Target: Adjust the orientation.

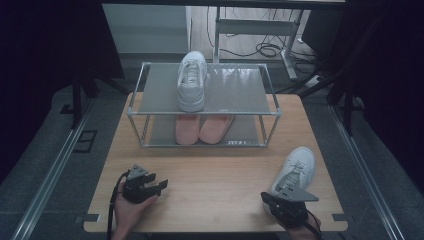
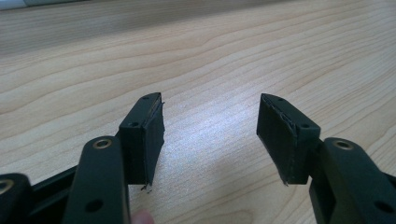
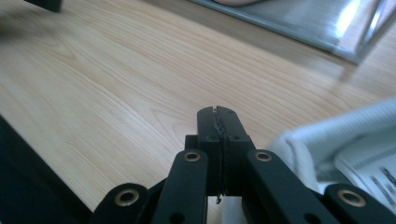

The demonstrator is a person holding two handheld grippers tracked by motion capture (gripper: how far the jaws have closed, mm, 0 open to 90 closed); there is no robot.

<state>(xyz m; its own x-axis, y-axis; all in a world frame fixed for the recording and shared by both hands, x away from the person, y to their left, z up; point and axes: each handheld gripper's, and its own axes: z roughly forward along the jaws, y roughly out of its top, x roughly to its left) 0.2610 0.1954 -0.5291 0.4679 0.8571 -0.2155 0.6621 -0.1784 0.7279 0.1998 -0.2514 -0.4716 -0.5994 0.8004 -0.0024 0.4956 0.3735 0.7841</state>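
A white lace-up sneaker (image 1: 296, 171) lies on the light wooden table (image 1: 215, 175) near its right edge, toe pointing away from the person, its heel just beside the right gripper (image 1: 280, 199). In the right gripper view that gripper's black jaws are pressed together on nothing, with the sneaker's white collar (image 3: 336, 140) close at their right. The left gripper (image 1: 156, 185) sits near the front left corner, jaws spread apart over bare wood. At the table's far edge stands a two-tier metal-framed shoe rack (image 1: 205, 107). Its top shelf carries a second white sneaker (image 1: 192, 80), upright. The lower shelf holds a pair of pink slippers (image 1: 202, 128), side by side.
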